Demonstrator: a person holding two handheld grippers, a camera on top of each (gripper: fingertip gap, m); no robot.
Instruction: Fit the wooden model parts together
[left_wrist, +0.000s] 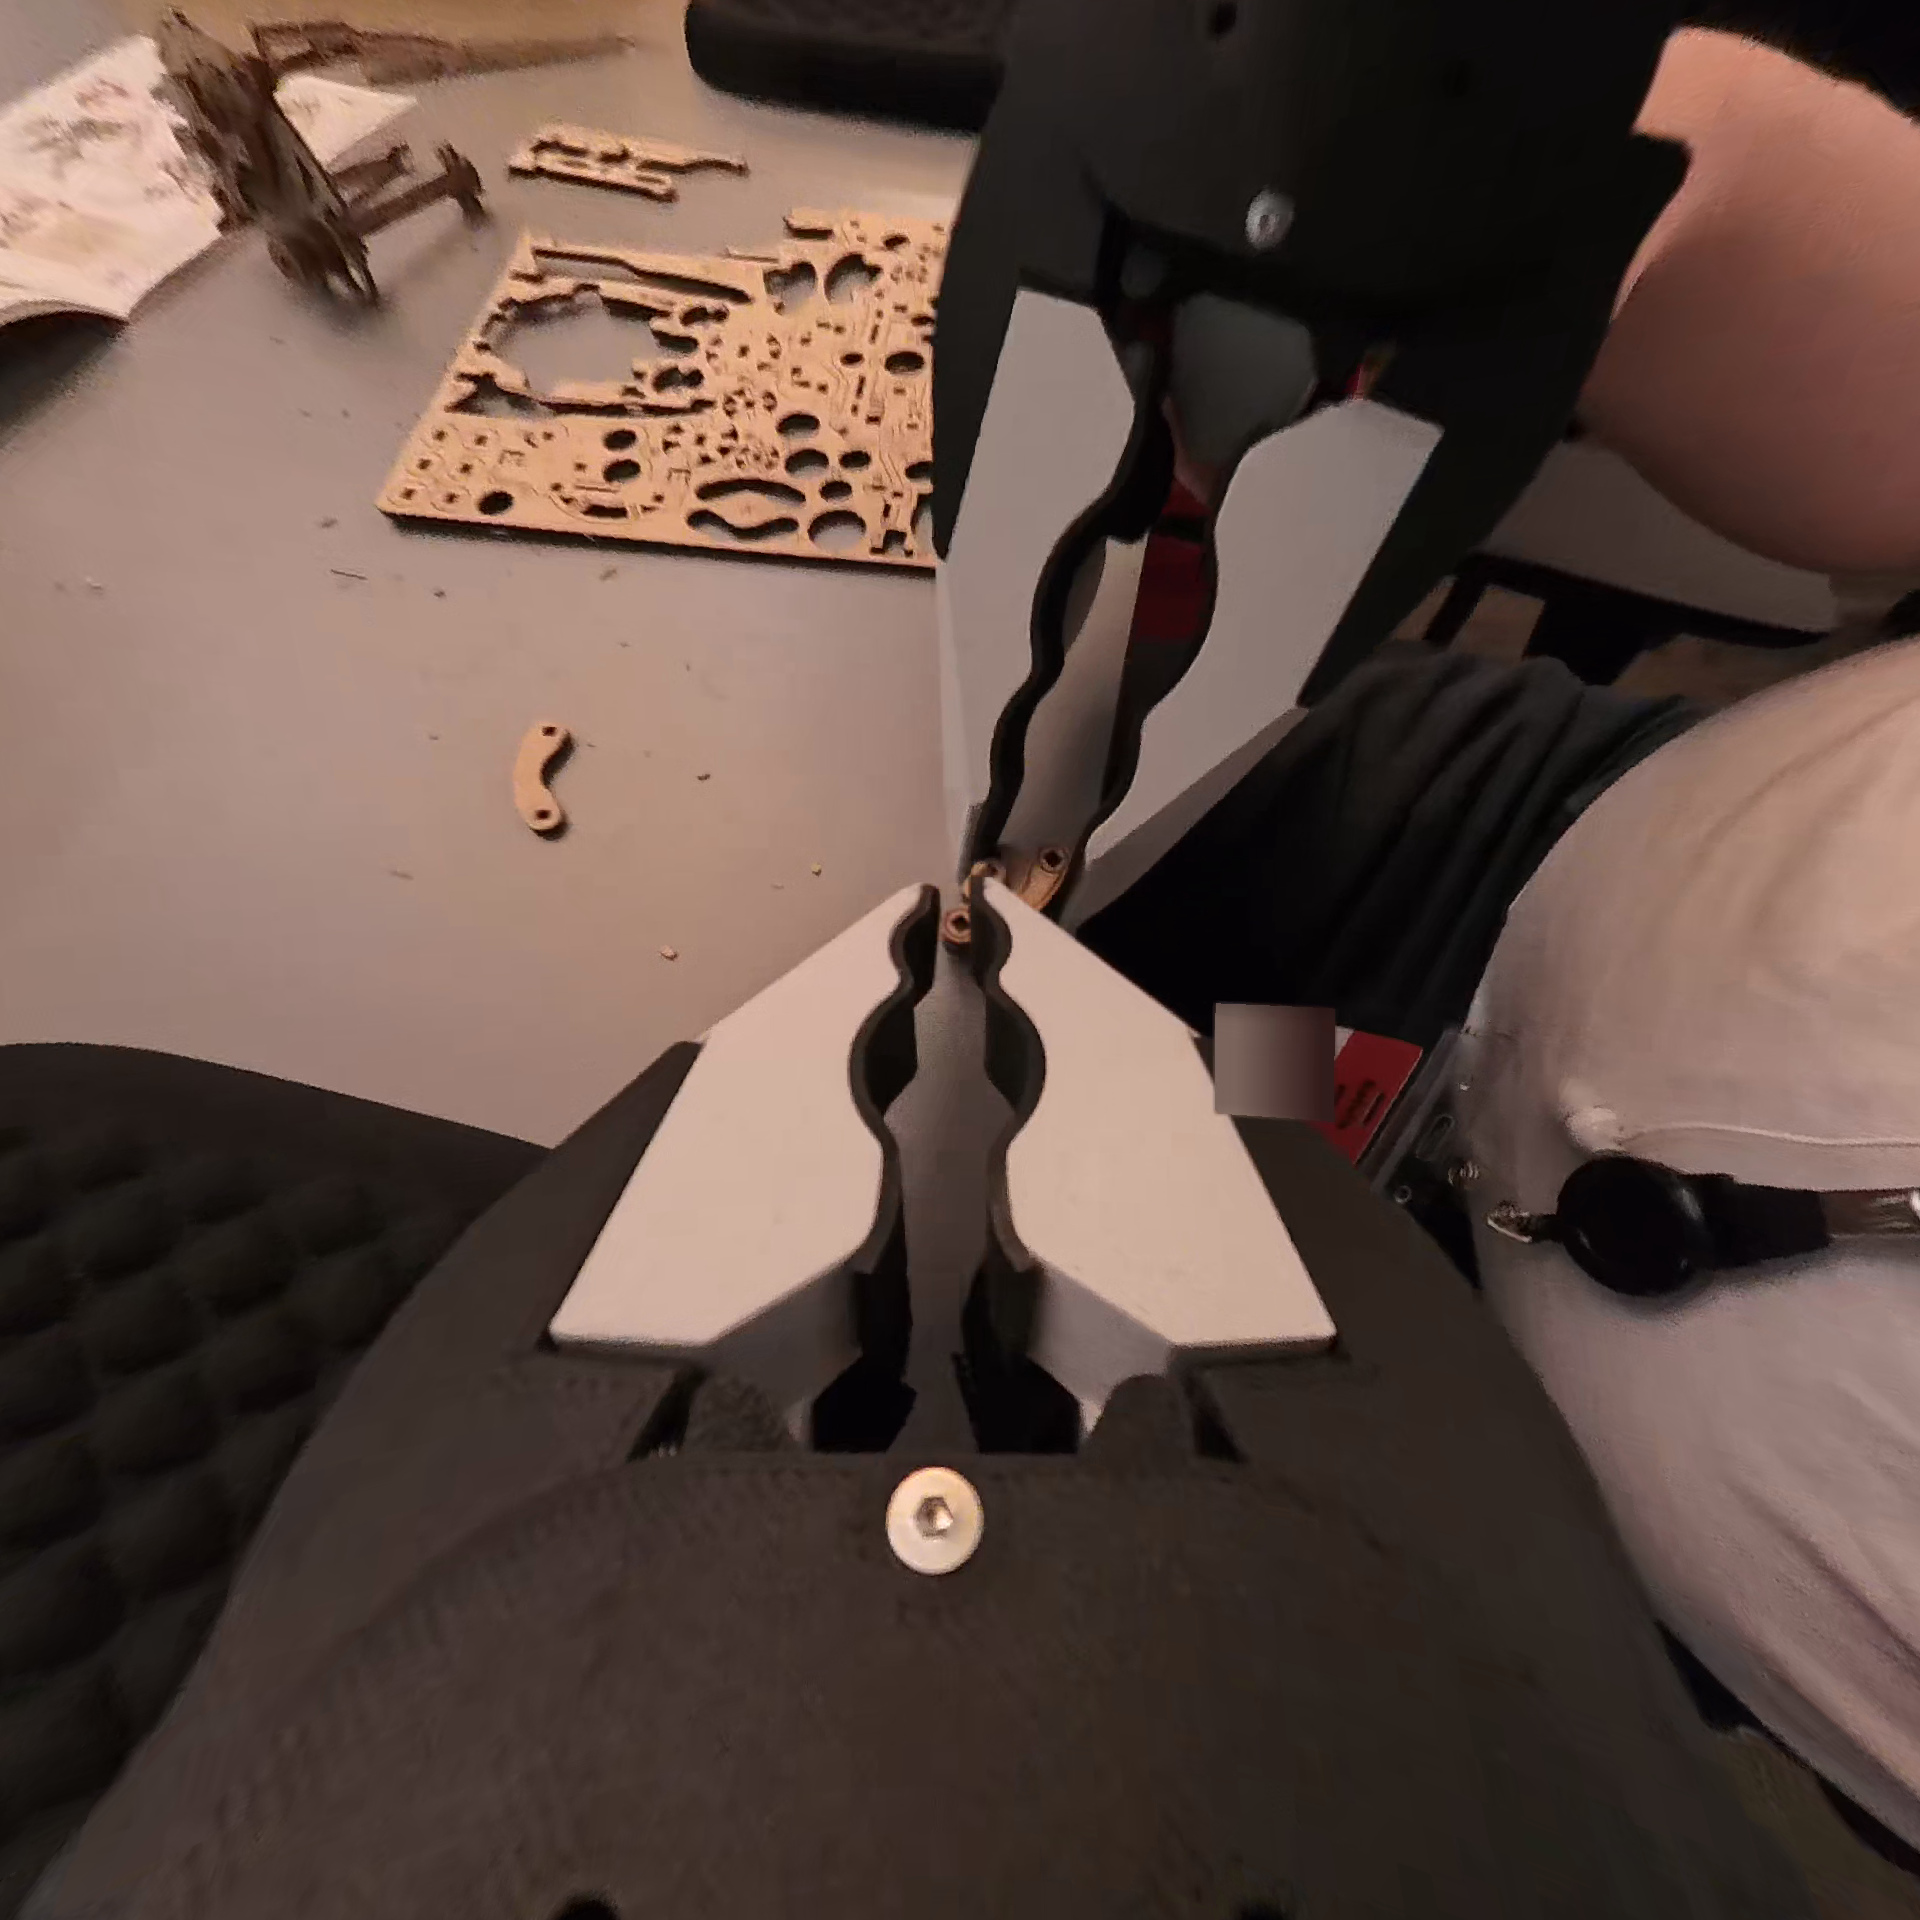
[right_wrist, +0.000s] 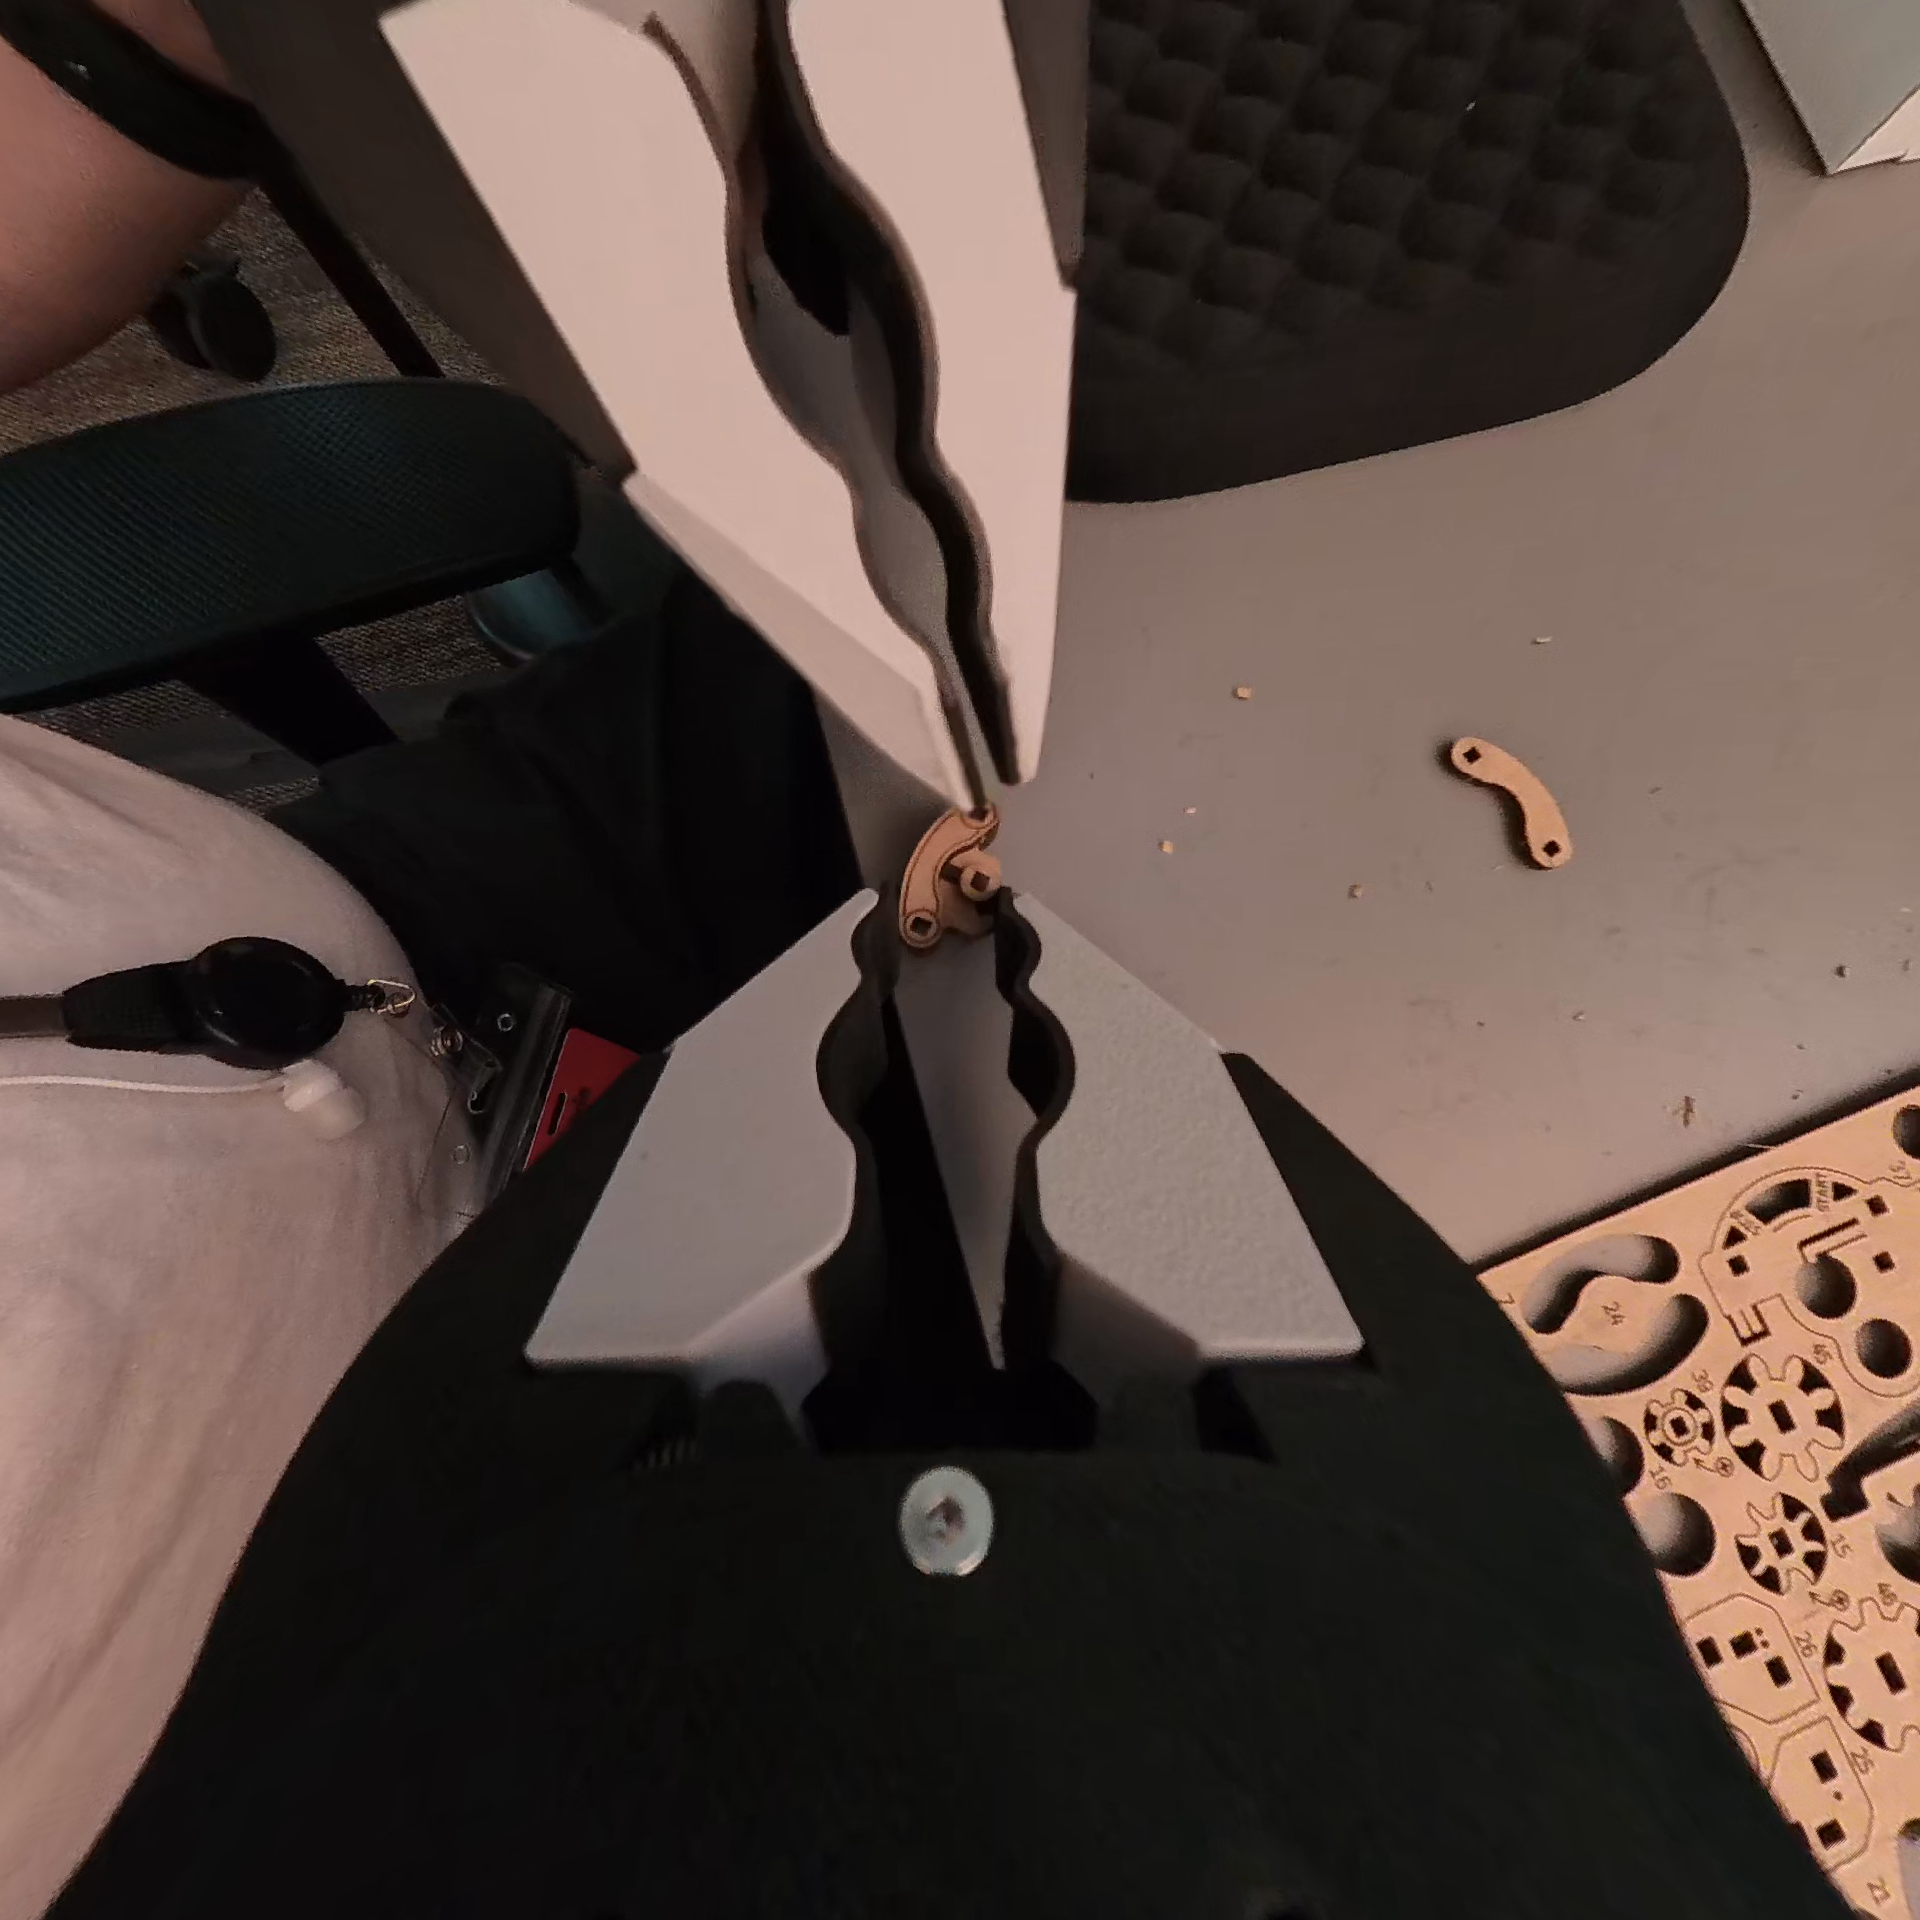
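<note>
Plywood meets plywood above the table edge: the right gripper (right_wrist: 940, 914) pinches a curved link (right_wrist: 930, 883) while the left gripper (left_wrist: 956, 920), nearly closed, grips a small peg (left_wrist: 957, 928); joint apparently unseated, second link (right_wrist: 1509, 800) untouched on the table (right_wrist: 1351, 935).

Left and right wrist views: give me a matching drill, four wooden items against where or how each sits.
Items:
1. curved link
2. loose curved piece
3. punched sheet
4. built model

States:
A. standing by the leaflet
B. pinched at the right gripper tips
C. lying alone on the bare table
D. flat on the table, many cut-outs empty

Pairs: 1-B, 2-C, 3-D, 4-A
</note>
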